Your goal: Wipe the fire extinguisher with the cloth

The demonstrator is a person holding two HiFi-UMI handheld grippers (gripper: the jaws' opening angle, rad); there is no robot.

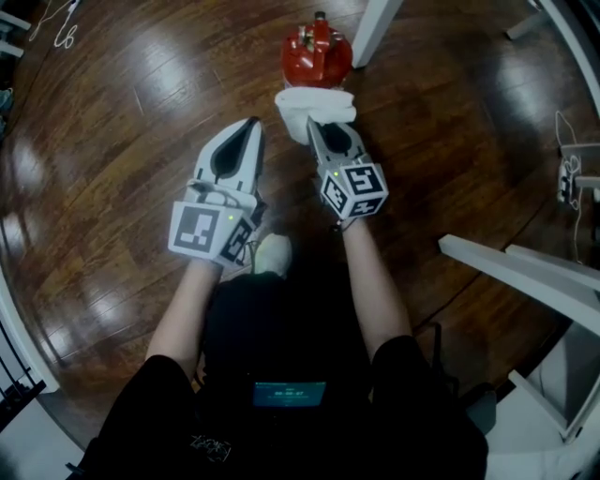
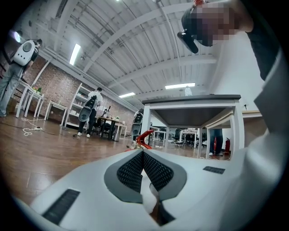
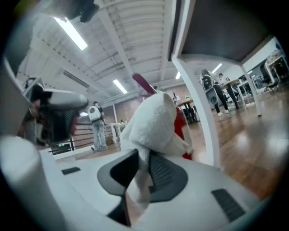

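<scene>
A red fire extinguisher (image 1: 317, 52) stands on the wooden floor beside a white table leg (image 1: 375, 28). A white cloth (image 1: 315, 103) hangs just in front of it, pinched in my right gripper (image 1: 317, 127). In the right gripper view the cloth (image 3: 156, 126) bulges out of the shut jaws and covers most of the red extinguisher (image 3: 182, 128). My left gripper (image 1: 248, 127) is held to the left of the cloth, jaws shut with nothing between them. In the left gripper view the extinguisher's red handle (image 2: 144, 135) shows just past my left gripper (image 2: 143, 153).
White table frames stand at the right (image 1: 525, 272) and behind the extinguisher. A cable (image 1: 567, 178) lies on the floor at the right edge. People with backpacks (image 2: 90, 110) stand at desks far off. My shoe (image 1: 273, 253) is under the left gripper.
</scene>
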